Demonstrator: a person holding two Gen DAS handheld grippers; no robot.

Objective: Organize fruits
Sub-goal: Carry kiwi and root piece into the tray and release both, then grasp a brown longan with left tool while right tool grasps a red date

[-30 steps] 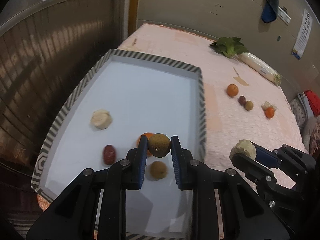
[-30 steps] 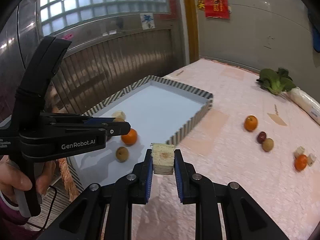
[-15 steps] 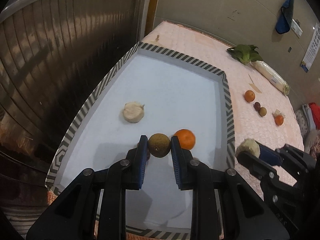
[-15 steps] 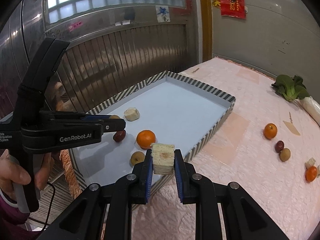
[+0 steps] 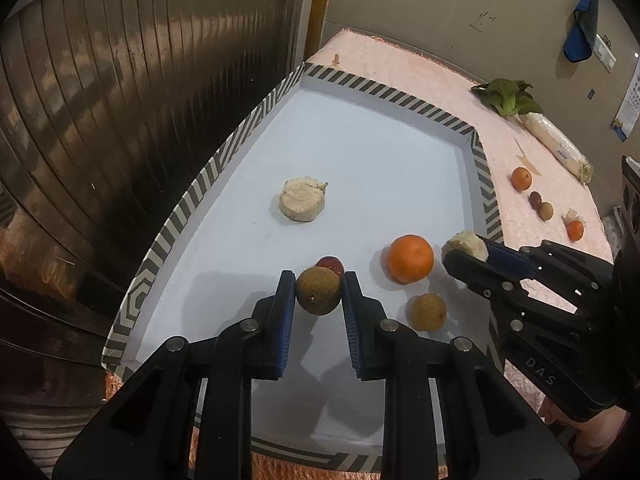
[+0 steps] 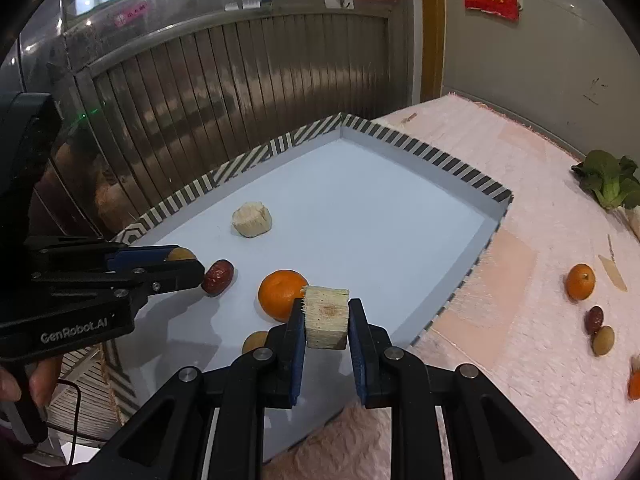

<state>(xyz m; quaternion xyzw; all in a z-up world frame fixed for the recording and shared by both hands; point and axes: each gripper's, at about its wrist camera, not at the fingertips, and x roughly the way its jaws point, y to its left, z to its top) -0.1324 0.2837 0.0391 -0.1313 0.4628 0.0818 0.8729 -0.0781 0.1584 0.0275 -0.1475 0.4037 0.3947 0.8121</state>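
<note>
Left gripper [image 5: 318, 290] clamps a brown round fruit [image 5: 318, 290] between its blue pads, jaws nearly closed, fruit held off the floor of the tray [image 5: 372, 92]. Just past its fingertips lies a dark red date [image 5: 331, 265], partly hidden behind the held fruit. Ahead and to its right sits an orange [image 5: 411, 258], and nearer, right of the tip, a second brown fruit [image 5: 427, 312]. Farther ahead, slightly left, a pale round cut chunk [image 5: 302, 199] rests on the tray floor. Right gripper [image 6: 326, 318] pinches a pale fibrous cut block [image 6: 326, 317], jaws tight on its two sides, block lifted above the tray's near right part. Directly behind its tip is the same orange [image 6: 280, 294], just beside the block in view; whether touching cannot be told. A brown fruit [image 6: 255, 341] peeks out left of its left finger. Tray is striped on the rim, pale blue inside, on a pink textured cloth [image 6: 540, 280]. Off to the right of the right gripper, outside the tray, lie another orange [image 6: 580, 281], a red date [image 6: 595, 319] and an olive-brown fruit [image 6: 603, 340] close together. Far right a leafy green vegetable [image 6: 610, 184] lies on the cloth. A person's hand [image 6: 24, 384] grips the left tool's handle.
</note>
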